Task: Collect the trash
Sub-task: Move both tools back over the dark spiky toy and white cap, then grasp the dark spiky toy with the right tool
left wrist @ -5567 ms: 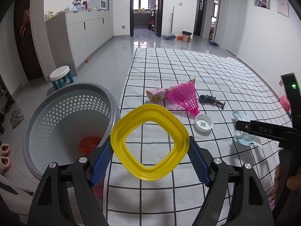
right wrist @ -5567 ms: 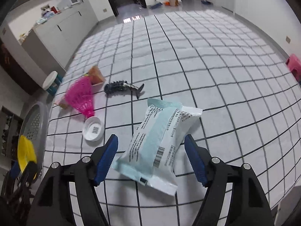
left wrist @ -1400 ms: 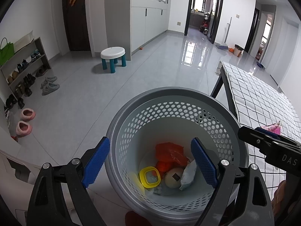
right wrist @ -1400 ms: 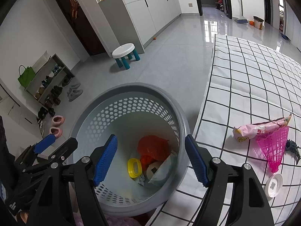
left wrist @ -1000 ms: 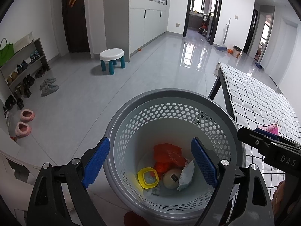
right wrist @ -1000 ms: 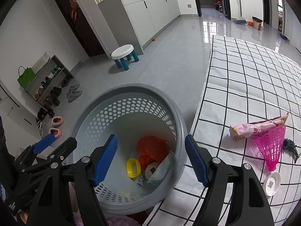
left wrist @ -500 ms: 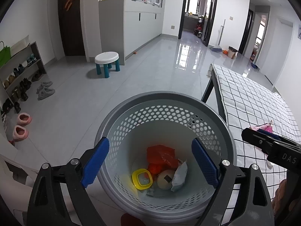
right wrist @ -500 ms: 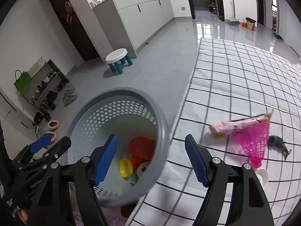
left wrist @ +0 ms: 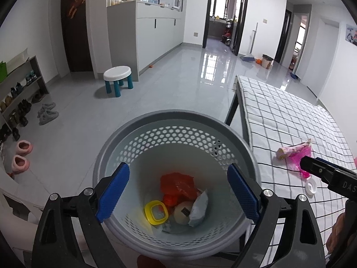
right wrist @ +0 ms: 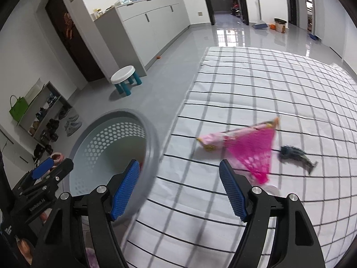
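Both tools are empty with jaws apart: the left tool (left wrist: 177,191) is held over the basket (left wrist: 142,120), the right tool (right wrist: 178,187) over the checked desk (right wrist: 279,84) just beside the basket. Trash is left on the desk beyond the basket: a pink net cone (right wrist: 254,154), a pink wrapper (right wrist: 214,141), a dark toy (right wrist: 294,153) and a white lid (left wrist: 310,185). The cone is best approached low and straddled across its narrow end before the jaws are closed.

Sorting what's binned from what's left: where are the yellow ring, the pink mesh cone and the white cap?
yellow ring (left wrist: 156,212): left wrist view, its left band, inside the basket.
pink mesh cone (right wrist: 252,153): right wrist view, middle of the mesh.
white cap (left wrist: 311,186): left wrist view, its centre.
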`<state>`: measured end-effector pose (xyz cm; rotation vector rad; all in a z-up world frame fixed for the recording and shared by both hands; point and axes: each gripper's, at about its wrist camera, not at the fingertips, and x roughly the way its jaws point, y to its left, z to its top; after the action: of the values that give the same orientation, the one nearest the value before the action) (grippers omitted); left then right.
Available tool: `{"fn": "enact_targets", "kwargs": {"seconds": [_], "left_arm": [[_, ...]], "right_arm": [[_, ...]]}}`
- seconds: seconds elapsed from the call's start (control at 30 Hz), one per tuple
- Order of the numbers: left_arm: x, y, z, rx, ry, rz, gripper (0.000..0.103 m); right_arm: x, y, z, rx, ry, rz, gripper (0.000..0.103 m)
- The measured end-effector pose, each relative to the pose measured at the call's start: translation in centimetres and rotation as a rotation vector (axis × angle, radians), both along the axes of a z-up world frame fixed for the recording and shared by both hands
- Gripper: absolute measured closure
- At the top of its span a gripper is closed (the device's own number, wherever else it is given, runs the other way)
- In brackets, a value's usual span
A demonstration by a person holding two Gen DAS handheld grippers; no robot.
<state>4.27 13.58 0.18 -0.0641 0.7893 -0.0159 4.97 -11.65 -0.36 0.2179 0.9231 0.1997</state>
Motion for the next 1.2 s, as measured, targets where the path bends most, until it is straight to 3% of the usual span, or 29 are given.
{"fn": "enact_targets", "kwargs": {"seconds": [0.7, 1.2], "left_arm": [[-2.1, -8.6, 0.0, -0.008, -0.009, -0.154, 0.014], [-2.6, -13.1, -1.5, 0.033, 0.027, -0.228, 0.013]], "right_arm": [[-5.6, -13.1, -1.4, -0.049, 0.022, -0.227, 0.032], [-3.9, -16.1, -3.2, -0.131, 0.041, -0.179, 0.032]]}}
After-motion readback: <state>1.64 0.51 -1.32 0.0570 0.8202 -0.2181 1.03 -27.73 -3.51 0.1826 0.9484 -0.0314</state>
